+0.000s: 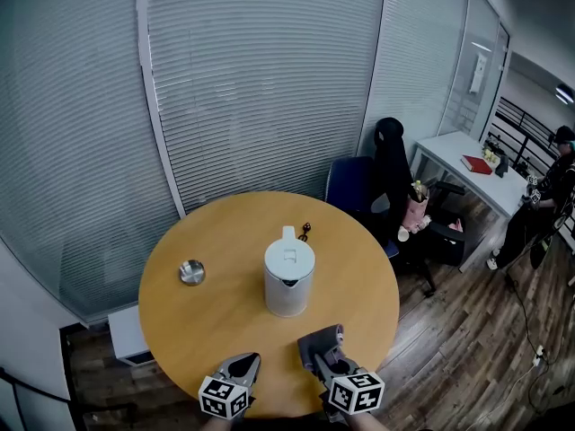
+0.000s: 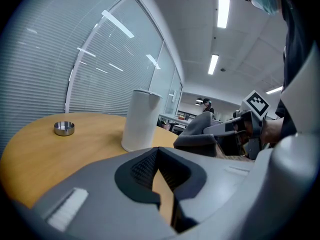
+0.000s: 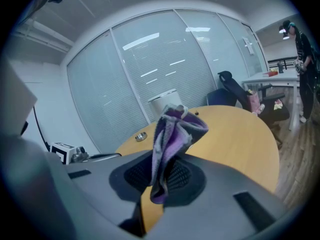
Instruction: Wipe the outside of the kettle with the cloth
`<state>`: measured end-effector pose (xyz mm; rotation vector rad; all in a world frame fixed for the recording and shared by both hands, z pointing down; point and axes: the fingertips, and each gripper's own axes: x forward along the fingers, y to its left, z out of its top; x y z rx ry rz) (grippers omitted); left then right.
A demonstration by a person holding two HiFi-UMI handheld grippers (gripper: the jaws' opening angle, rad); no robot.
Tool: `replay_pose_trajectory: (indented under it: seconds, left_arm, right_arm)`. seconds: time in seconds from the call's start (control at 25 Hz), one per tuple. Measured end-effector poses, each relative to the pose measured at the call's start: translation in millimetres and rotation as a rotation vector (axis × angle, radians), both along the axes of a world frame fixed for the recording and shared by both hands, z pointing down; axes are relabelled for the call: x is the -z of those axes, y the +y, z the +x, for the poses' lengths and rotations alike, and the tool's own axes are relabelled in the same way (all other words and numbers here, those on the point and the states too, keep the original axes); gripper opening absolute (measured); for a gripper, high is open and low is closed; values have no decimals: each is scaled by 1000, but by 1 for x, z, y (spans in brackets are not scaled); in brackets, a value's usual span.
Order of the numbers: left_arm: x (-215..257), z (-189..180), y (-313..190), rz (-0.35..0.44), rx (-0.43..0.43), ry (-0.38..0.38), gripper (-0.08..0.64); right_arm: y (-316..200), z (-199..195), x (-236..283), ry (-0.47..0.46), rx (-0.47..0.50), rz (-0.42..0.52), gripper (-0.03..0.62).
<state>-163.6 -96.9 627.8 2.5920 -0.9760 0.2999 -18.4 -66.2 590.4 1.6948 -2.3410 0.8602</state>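
Observation:
A white kettle (image 1: 289,281) stands upright in the middle of the round wooden table (image 1: 225,317), lid closed. My right gripper (image 1: 321,343) hovers over the table's near edge, just to the near right of the kettle and apart from it. It is shut on a purple-grey cloth (image 3: 172,134) that sticks up crumpled from the jaws and partly hides the kettle (image 3: 164,100) in the right gripper view. My left gripper (image 1: 245,365) sits beside it at the near edge, shut with nothing in it. In the left gripper view the kettle (image 2: 141,119) stands ahead.
A small round metal dish (image 1: 191,272) lies left of the kettle. A small dark object (image 1: 305,233) lies behind it. Glass walls with blinds close off the back. A blue chair (image 1: 352,185), a white desk (image 1: 467,160) and a person (image 1: 544,196) are at the right.

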Motion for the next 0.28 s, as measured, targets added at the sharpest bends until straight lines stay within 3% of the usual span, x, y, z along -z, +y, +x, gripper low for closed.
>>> replay_pose_trajectory:
  seconds: [0.28]
  left_arm:
    - [-4,2,-6,-11,14,-22,11]
  right_arm:
    - [-5,2,-1,1,15,-4,41]
